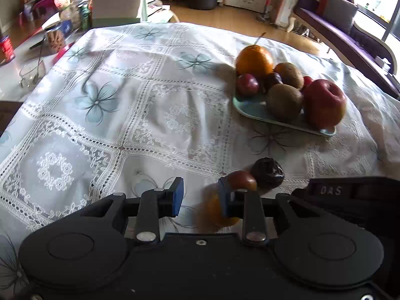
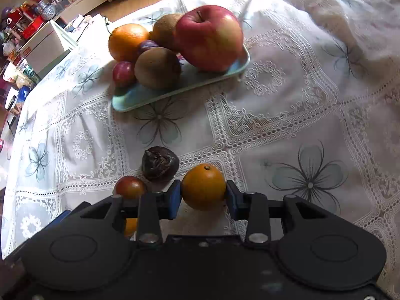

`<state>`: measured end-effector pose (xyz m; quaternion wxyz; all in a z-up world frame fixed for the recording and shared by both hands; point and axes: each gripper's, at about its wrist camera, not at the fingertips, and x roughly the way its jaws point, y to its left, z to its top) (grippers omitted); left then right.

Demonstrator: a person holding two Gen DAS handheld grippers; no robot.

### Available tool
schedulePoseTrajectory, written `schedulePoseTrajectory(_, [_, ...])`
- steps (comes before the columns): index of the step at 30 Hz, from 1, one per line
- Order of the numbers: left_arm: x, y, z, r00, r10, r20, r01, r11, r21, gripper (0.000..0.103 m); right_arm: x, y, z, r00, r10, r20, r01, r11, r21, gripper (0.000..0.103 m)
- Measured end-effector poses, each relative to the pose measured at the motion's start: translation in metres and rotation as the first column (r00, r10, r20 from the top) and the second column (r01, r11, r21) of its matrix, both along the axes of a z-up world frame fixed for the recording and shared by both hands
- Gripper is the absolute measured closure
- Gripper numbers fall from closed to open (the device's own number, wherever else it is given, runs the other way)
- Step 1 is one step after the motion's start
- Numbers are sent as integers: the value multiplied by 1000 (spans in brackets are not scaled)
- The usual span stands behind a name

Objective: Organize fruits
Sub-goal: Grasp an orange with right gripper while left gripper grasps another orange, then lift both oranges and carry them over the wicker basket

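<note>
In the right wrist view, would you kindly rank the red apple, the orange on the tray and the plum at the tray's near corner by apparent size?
1. red apple
2. orange
3. plum

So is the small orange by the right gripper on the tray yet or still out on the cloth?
Out. The small orange sits between the right gripper's fingers, on or just above the tablecloth, well short of the tray.
</note>
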<state>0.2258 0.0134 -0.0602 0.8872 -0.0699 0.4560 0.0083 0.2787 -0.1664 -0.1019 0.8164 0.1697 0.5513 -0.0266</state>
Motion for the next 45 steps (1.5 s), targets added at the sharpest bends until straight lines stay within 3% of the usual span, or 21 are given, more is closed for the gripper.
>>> schedulePoseTrajectory(4, [1, -18, -6, 991, -131, -24, 132, 991, 14, 62, 2, -15, -8, 999, -36, -29, 38, 997, 71, 64])
schedulePoseTrajectory(8, [1, -33, -10, 986, -163, -31, 165, 982, 97, 61, 2, -12, -7, 999, -26, -19, 27, 999, 46, 64])
schedulePoseTrajectory(17, [13, -28, -22, 978, -165, -125, 171, 984, 43, 55, 0, -4, -1, 1000, -17, 6, 17, 1000, -3, 64])
schedulePoseTrajectory(22, [18, -34, -26, 974, -169, -154, 181, 981, 65, 51, 1, -4, -2, 1000, -18, 6, 18, 1000, -6, 64])
schedulePoseTrajectory(27, [33, -34, -38, 955, -155, -253, 175, 983, 58, 52, 1, -4, -2, 1000, -16, 8, 16, 1000, -8, 64])
schedulePoseTrajectory(38, [32, -27, -38, 957, -143, -251, 155, 987, 30, 55, 0, 0, 0, 1000, -1, 21, 1, 1000, -28, 64])
schedulePoseTrajectory(45, [24, 1, -27, 970, -73, -233, 61, 996, -59, 57, -7, 10, 16, 999, 14, 33, -11, 994, -113, 64])
